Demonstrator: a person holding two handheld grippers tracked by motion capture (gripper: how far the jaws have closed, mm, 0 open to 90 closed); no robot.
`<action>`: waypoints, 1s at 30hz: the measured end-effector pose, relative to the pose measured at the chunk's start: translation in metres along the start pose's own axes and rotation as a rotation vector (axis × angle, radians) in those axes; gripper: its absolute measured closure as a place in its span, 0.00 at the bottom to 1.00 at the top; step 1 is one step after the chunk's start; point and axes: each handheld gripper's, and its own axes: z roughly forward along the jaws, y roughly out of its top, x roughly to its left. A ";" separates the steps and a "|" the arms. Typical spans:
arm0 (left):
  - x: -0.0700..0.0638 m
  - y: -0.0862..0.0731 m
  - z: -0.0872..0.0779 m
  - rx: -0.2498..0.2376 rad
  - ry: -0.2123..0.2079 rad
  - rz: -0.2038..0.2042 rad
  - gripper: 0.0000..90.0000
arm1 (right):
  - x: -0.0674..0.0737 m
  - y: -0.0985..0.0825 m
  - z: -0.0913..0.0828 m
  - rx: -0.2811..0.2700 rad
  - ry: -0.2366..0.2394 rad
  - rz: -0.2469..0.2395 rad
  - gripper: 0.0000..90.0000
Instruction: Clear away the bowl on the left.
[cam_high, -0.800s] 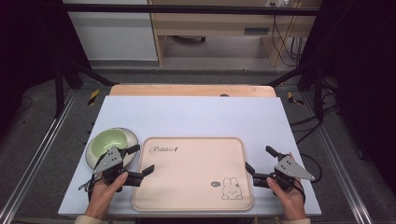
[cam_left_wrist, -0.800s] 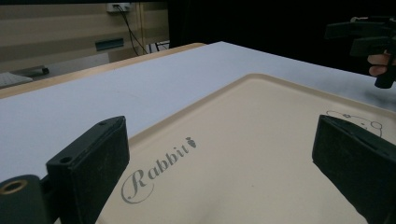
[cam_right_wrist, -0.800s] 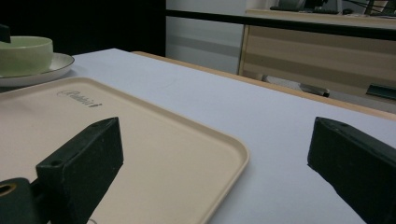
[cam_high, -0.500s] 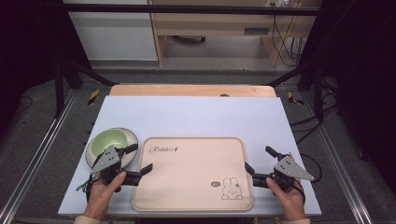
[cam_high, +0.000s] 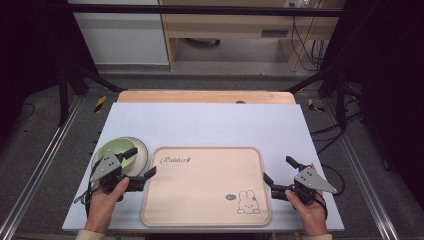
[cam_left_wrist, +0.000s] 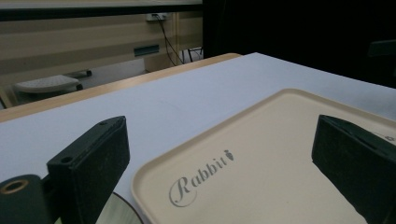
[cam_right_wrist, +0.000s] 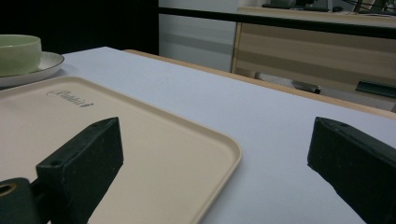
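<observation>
Beige rectangular plastic tray (cam_high: 207, 185), rabbit print, "Rabbit" script, seemingly empty; my left hand-held gripper (cam_high: 141, 167) and right hand-held gripper (cam_high: 279, 172) flank it, both released.

We see a tray (cam_high: 207, 187) lying flat on the table (cam_high: 210, 122), near its front edge and about midway across. Just off the tray's far left corner sits a plate (cam_high: 140, 150) with a bowl (cam_high: 114, 150) on it. The left gripper (cam_high: 135, 167) hangs over the tray's left rim and the plate, one jaw above each. The right gripper (cam_high: 281, 172) sits just right of the tray, one jaw at the rim, the other over bare table. The far half of the table lies behind all this.
</observation>
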 end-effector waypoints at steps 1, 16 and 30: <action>0.002 0.002 0.000 0.007 0.009 0.005 0.05 | 0.000 0.000 0.000 0.000 -0.001 0.001 0.04; 0.048 0.035 0.003 -0.008 0.135 0.000 0.05 | 0.000 -0.001 0.002 0.016 -0.005 -0.002 0.04; 0.086 0.023 -0.026 0.140 0.302 -0.020 0.06 | 0.000 0.000 0.001 0.023 -0.008 -0.025 0.04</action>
